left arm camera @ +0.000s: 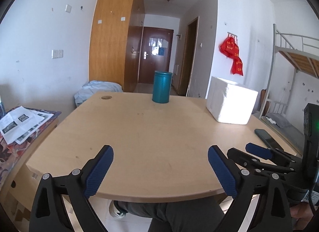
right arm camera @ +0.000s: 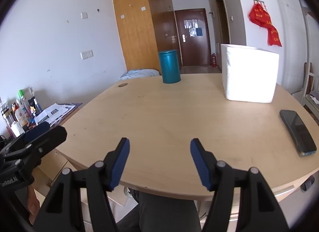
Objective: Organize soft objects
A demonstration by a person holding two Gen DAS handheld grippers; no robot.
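A white foam box (left arm camera: 231, 102) (right arm camera: 249, 74) stands at the far right of the wooden table (left arm camera: 139, 142) (right arm camera: 179, 122). A teal cylindrical can (left arm camera: 161, 87) (right arm camera: 170, 66) stands upright at the table's far edge. My left gripper (left arm camera: 160, 155) is open and empty over the table's near edge. My right gripper (right arm camera: 159, 148) is open and empty beside it, and also shows in the left wrist view (left arm camera: 243, 150). The left gripper shows at the left in the right wrist view (right arm camera: 45, 134). No soft object lies on the table.
A black phone (left arm camera: 266, 137) (right arm camera: 298, 132) lies near the table's right edge. Newspapers (left arm camera: 18, 122) and bottles (right arm camera: 20, 110) sit on a low stand to the left. A bunk bed (left arm camera: 295, 60) stands at the right. A bundle of pale blue cloth (left arm camera: 95, 90) lies behind the table.
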